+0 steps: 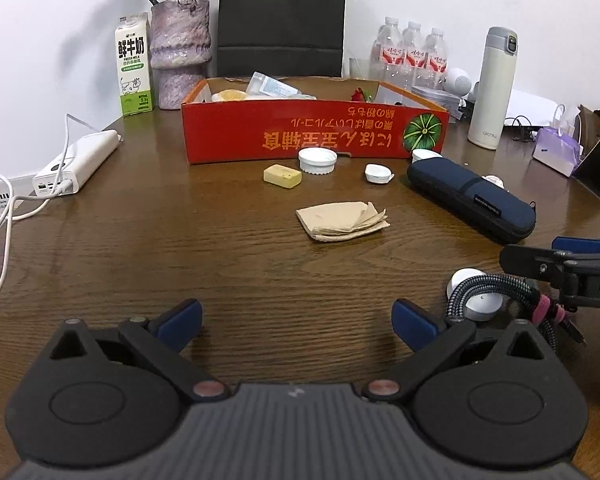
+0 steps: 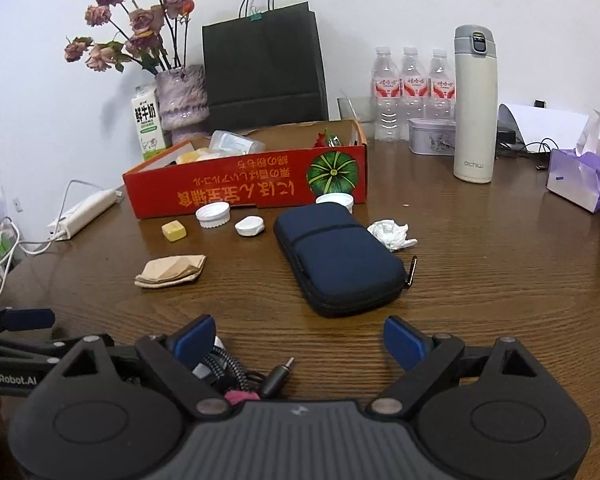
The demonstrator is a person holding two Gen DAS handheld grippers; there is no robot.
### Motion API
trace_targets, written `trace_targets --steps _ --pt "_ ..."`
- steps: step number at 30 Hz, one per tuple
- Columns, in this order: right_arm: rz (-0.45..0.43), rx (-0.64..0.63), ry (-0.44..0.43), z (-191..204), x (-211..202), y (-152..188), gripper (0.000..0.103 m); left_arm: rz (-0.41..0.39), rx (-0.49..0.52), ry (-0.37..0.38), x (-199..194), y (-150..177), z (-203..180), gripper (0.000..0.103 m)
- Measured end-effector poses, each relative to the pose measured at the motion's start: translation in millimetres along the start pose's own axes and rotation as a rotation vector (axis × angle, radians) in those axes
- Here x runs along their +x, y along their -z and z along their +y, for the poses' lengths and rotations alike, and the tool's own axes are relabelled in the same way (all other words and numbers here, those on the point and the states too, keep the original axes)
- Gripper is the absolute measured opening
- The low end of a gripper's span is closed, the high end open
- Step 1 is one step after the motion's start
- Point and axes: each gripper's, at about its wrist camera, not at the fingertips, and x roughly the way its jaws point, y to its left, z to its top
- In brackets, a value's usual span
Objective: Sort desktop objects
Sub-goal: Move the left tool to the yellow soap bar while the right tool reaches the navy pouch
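Both our tongs gape wide and carry nothing: the left gripper (image 1: 296, 322) over bare table, the right gripper (image 2: 298, 338) straddling the coiled cable (image 2: 230, 366) at the table's near edge; closing off-centre could snag one loop and drag the plug

The right claw (image 2: 299, 340) hides most of the braided cable (image 2: 230, 364); the box (image 2: 244, 192) wall conceals its contents' lower parts.
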Motion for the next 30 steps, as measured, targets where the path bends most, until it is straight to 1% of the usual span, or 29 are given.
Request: trace_targets --steps 3,5,7,9,11,14,16,18,21,22,24,26,28,30 --pt "0.002 0.007 -0.007 -2.4 0.7 -1.2 0.091 0.019 -0.008 0.007 3.6 -3.6 3.0 0.103" --pt "-0.017 0.005 -0.014 -4.6 -0.6 -5.7 0.091 0.004 -0.018 0.008 6.6 -13.7 8.3 0.103" --pt "-0.050 -0.007 -0.022 -7.5 -1.3 -15.3 0.091 -0.029 -0.024 -0.016 10.6 -31.8 15.9 0.103" --pt "-0.093 -0.034 0.001 -11.4 0.7 -29.4 0.090 -0.045 -0.055 -0.041 19.6 -51.7 25.1 0.103" --pt "-0.116 -0.058 0.001 -15.9 9.0 -45.0 0.090 -0.048 -0.074 -0.024 34.2 -69.3 32.5 0.103" --pt "-0.083 -0.081 -0.021 -18.0 31.2 -64.2 0.089 -0.044 -0.077 -0.032 59.8 -87.8 37.8 0.102" --pt "-0.049 -0.103 -0.045 -17.4 48.7 -71.4 0.088 -0.050 -0.060 -0.030 73.7 -94.9 39.6 0.102" --pt "-0.015 -0.127 -0.066 -14.6 66.9 -74.8 0.088 -0.043 -0.062 -0.044 87.3 -100.7 41.8 0.100" --pt "0.036 -0.176 -0.081 -9.0 91.8 -76.8 0.087 -0.045 -0.058 -0.001 99.3 -103.4 44.6 0.095" --pt "0.053 -0.187 -0.081 -7.8 99.2 -77.4 0.088 -0.046 -0.052 0.018 102.8 -103.0 44.6 0.092" --pt "0.054 -0.214 -0.073 -3.7 104.2 -75.0 0.087 -0.033 -0.041 0.029 110.2 -102.5 42.1 0.089" --pt "0.043 -0.221 -0.095 -3.9 104.5 -73.6 0.085 -0.018 -0.022 0.043 116.3 -101.4 37.9 0.083" --pt "0.027 -0.214 -0.107 -5.3 103.1 -71.4 0.085 -0.018 -0.009 0.057 120.5 -101.0 34.2 0.081" --pt "0.038 -0.225 -0.081 -5.3 106.3 -71.3 0.083 -0.008 0.004 0.051 127.5 -103.4 30.0 0.074"
